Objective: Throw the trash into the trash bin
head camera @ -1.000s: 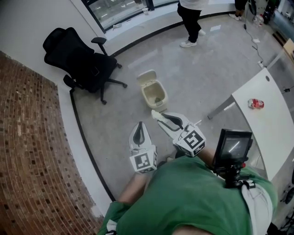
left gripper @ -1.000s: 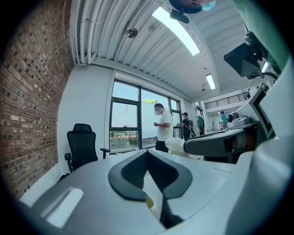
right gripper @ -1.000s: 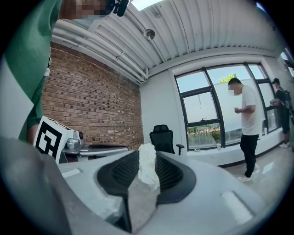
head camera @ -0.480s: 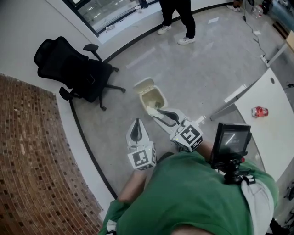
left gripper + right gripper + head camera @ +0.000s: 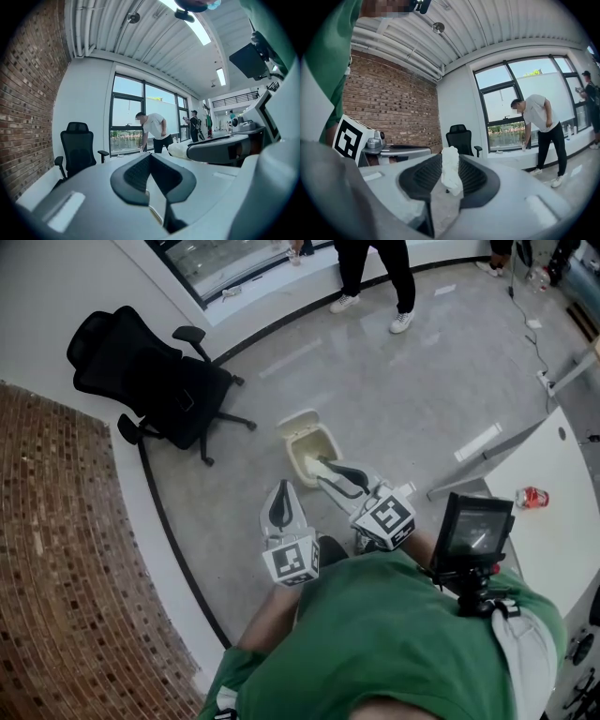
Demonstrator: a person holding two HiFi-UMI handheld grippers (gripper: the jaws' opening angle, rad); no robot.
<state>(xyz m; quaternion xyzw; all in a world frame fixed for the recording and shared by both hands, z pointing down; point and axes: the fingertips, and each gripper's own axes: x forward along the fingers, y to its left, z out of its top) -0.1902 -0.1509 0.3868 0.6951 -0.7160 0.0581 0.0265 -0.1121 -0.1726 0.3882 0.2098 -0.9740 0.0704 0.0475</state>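
Observation:
A cream trash bin stands on the grey floor with its lid swung open. My right gripper is shut on a crumpled white piece of paper, which hangs over the bin's near rim. In the right gripper view the paper sticks up between the dark pads of the right gripper. My left gripper hovers to the left of the bin, short of it, with its tips together and nothing in them. The left gripper shows the same meeting pads in its own view.
A black office chair stands to the left by the brick wall. A white table at the right carries a crushed red can. A person stands near the window beyond the bin.
Both grippers have travelled forward to the bin, and the paper now hangs at its opening instead of short of it. The person in the background has shifted along the window.

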